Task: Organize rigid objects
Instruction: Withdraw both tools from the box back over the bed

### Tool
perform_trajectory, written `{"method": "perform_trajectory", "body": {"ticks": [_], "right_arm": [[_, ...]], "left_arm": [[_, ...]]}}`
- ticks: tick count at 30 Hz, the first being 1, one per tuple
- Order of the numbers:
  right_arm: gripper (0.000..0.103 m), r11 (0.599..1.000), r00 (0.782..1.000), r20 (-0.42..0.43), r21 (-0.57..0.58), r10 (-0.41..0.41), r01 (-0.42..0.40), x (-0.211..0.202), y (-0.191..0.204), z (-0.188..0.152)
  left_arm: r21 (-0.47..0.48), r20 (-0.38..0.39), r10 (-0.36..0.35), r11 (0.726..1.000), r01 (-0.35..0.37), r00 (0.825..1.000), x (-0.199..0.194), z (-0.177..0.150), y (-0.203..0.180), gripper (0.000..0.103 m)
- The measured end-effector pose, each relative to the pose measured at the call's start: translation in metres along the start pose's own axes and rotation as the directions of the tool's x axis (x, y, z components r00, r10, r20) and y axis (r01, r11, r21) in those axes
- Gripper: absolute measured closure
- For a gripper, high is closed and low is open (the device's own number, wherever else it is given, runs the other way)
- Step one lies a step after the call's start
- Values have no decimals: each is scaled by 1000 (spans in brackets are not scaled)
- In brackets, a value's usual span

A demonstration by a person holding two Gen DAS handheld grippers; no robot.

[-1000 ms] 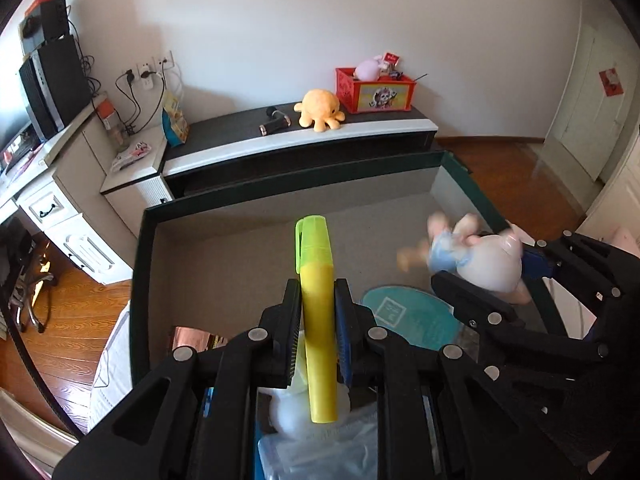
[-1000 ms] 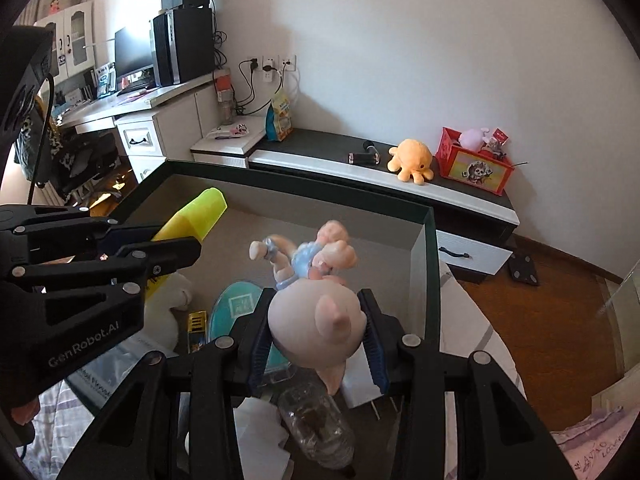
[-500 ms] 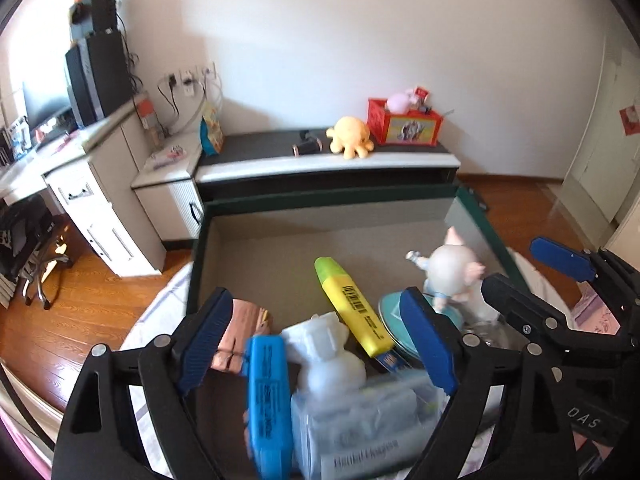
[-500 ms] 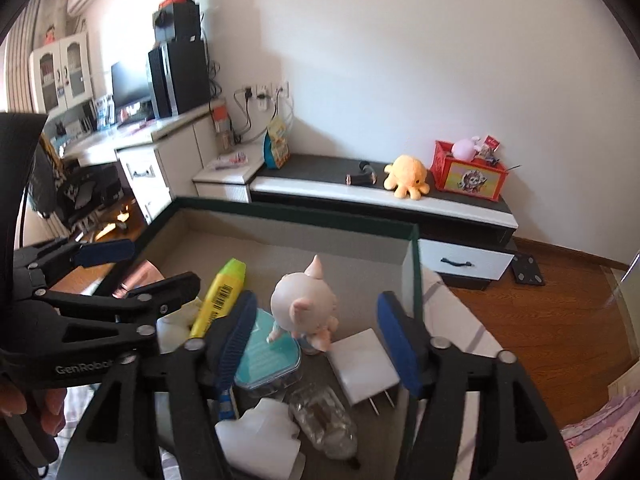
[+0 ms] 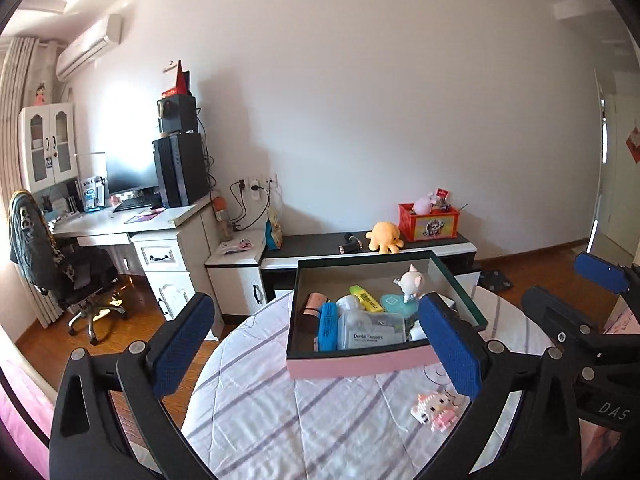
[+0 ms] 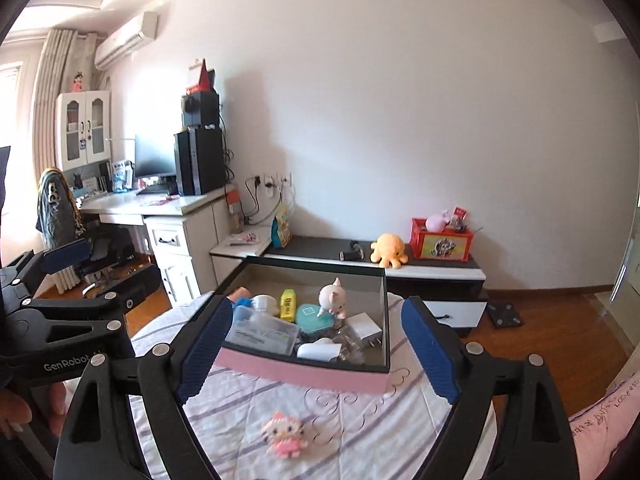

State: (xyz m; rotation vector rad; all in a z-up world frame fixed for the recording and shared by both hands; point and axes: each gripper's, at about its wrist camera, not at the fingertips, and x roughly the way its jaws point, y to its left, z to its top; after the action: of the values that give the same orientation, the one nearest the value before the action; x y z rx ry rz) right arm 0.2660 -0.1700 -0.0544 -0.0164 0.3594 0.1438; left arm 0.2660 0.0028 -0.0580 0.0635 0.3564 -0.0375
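I see left gripper [image 5: 320, 344] & right gripper [image 6: 316, 356] jaws opening wide, both empty; pink block-built cat figure [image 6: 284, 438] on tablecloth near box [image 6: 304, 372]: light, stiff, prob. fragile, grip body sides.

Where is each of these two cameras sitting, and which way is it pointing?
Left wrist view: sits on the left gripper, looking forward over the table at the pink box; its own empty jaws are opening, and the right gripper shows at the right edge.
Right wrist view: sits on the right gripper, facing the same box; its empty jaws are opening, with the left gripper and a hand at left.
Shared: box, pig figurine, small pink toy, orange octopus plush.
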Motion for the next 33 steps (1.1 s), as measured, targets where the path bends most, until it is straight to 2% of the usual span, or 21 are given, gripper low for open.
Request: {"method": "perform_trajectory", "body": {"ticks": [3,4,10,13,23,33], "right_arm": [[11,1000,999,48,1,-6,6,-42,10,-9],[0,1000,998,59,2,-8,8,-55,14,-12],[0,1000,993,115,-6,1,0,-116,32,-26],[0,1000,991,134,-9,-10,11,-134,38,-29],[0,1000,983,180,-8,-28,30,-174,44,-32],[0,999,983,183,2,-34,34,-176,42,-36]], "left_arm": [[-28,16,-9,1000,9,1000,-42,-14,6,0],[-27,23,4,1000,-3,1000,-53,-17,7,0],[-46,97,50,998,-46,994,-115,-32,13,0],[-72,135,43,997,-33,990,-137,-35,18,0],[-54,171,36,998,-27,985,-162,-35,12,0],[-47,168,43,998,-36,985,-162,-35,6,0]]}}
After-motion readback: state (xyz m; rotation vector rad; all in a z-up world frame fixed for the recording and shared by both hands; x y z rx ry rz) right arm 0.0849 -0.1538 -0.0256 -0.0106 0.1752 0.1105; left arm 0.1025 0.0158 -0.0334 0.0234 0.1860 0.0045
